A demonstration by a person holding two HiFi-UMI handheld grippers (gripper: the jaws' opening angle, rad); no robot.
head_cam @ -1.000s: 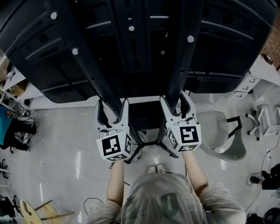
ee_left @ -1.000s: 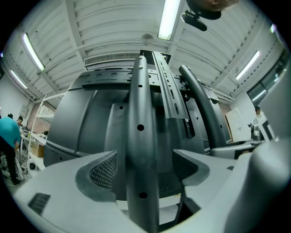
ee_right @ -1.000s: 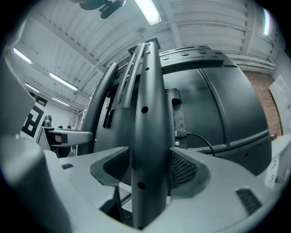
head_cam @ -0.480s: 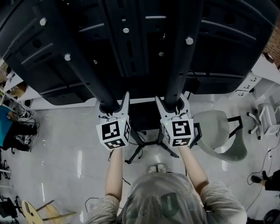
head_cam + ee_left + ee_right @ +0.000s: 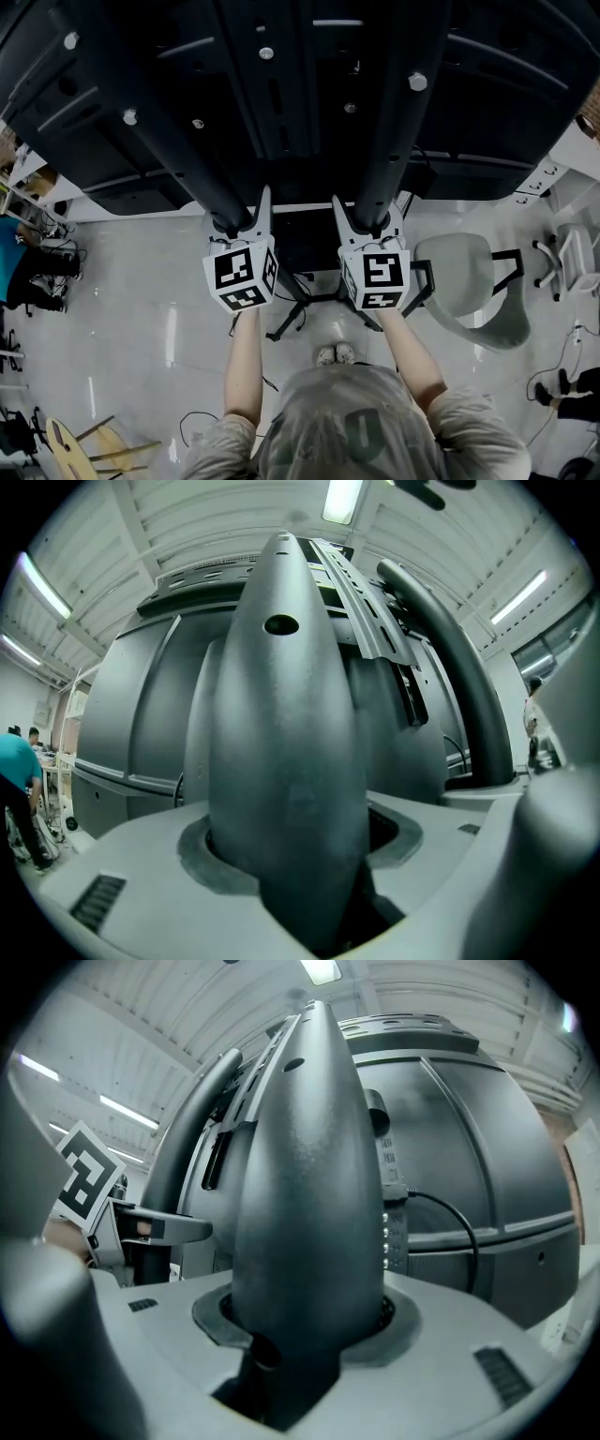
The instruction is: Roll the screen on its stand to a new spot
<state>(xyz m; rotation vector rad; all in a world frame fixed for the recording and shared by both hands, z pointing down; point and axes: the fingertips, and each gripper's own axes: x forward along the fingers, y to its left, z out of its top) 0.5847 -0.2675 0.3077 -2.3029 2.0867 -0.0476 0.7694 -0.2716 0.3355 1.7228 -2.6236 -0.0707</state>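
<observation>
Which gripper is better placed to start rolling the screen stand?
Neither leads. The left gripper on the left post and the right gripper on the right post have both just been closing, side by side. Probably push with both.

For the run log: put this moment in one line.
left gripper: jaws just closing, clamped on left post | right gripper: jaws just closing, clamped on right post

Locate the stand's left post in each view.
Head view: left post, diagonal from upper left to centre-left.
Left gripper view: fills the centre, bottom to top.
Right gripper view: curved dark bar, left of centre.
Shared landmark: slotted mounting rail between the posts.
</observation>
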